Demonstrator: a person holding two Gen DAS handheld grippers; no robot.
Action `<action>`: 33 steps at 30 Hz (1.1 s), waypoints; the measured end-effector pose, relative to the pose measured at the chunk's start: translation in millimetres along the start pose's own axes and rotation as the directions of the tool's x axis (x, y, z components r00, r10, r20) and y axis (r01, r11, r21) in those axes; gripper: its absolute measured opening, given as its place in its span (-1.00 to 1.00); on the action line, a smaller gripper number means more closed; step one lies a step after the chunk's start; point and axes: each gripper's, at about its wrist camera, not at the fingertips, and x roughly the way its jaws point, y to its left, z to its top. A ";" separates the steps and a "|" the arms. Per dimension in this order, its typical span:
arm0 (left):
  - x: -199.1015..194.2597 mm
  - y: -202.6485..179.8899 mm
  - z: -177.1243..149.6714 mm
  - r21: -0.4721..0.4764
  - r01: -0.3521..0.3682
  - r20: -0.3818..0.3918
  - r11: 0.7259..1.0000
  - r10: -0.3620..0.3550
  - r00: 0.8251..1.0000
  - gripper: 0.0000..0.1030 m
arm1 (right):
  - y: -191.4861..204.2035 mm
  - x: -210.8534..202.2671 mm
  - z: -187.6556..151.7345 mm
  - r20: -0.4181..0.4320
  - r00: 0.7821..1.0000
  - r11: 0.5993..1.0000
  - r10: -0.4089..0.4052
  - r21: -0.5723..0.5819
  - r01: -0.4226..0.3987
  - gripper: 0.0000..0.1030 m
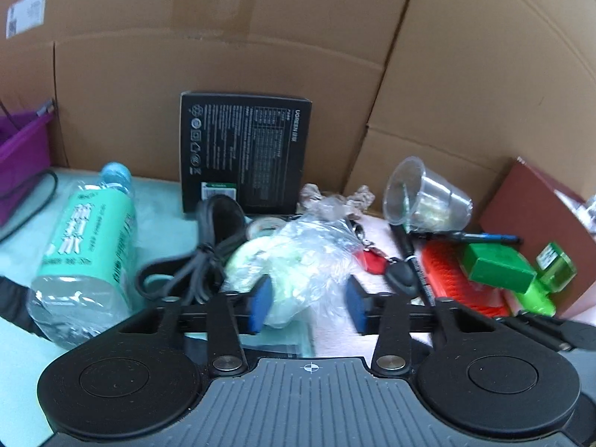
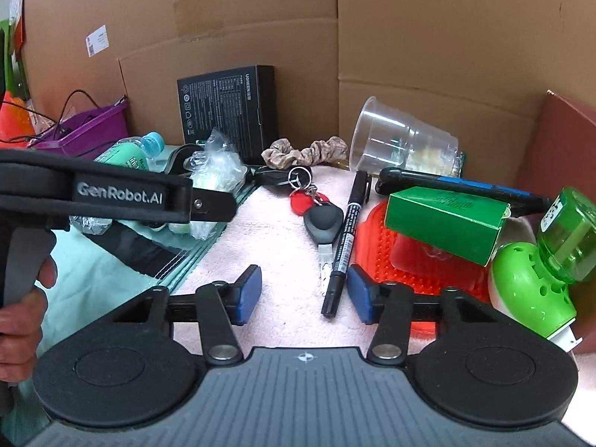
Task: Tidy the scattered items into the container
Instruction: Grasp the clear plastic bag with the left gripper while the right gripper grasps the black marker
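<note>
The left gripper [image 1: 307,307] has its jaws apart around a crumpled clear plastic bag [image 1: 298,257], with cardboard walls [image 1: 260,56] close at 12 o'clock. The right gripper [image 2: 303,294] is also spread wide, empty, above free pink towel [image 2: 275,231]; a black marker [image 2: 344,238] lies at 1 o'clock.

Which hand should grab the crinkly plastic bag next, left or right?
Left, probably. The left tongs are open with the bag right between their blue pads. The right tongs are open too, but over the pink towel near the marker, farther from the bag.
</note>
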 end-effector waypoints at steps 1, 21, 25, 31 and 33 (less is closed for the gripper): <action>0.0 -0.3 -0.6 0.006 -0.002 0.000 1.000 0.002 1.000 -0.32 | 0.5 0.3 -0.2 0.002 1.000 1.000 -0.008 -0.003 0.008 -0.05; -37.4 -60.6 -54.3 0.068 0.191 -0.134 0.979 -0.181 0.974 -1.00 | -19.6 -68.2 -36.3 -0.034 0.999 0.998 0.010 0.065 -0.008 -0.81; -57.3 -78.3 -71.6 0.094 0.218 -0.142 0.971 -0.203 0.969 -1.00 | -22.9 -96.7 -53.8 -0.046 0.999 0.999 0.003 0.046 -0.001 -0.81; -83.9 -91.0 -93.9 0.124 0.190 -0.124 0.974 -0.175 0.977 -0.37 | -22.1 -135.7 -79.0 -0.067 0.998 1.000 -0.011 0.008 0.011 -0.80; -89.5 -95.2 -94.6 0.152 0.150 -0.089 0.977 -0.138 0.986 0.04 | -20.8 -141.9 -82.4 -0.066 0.998 1.000 -0.016 -0.002 0.016 -0.70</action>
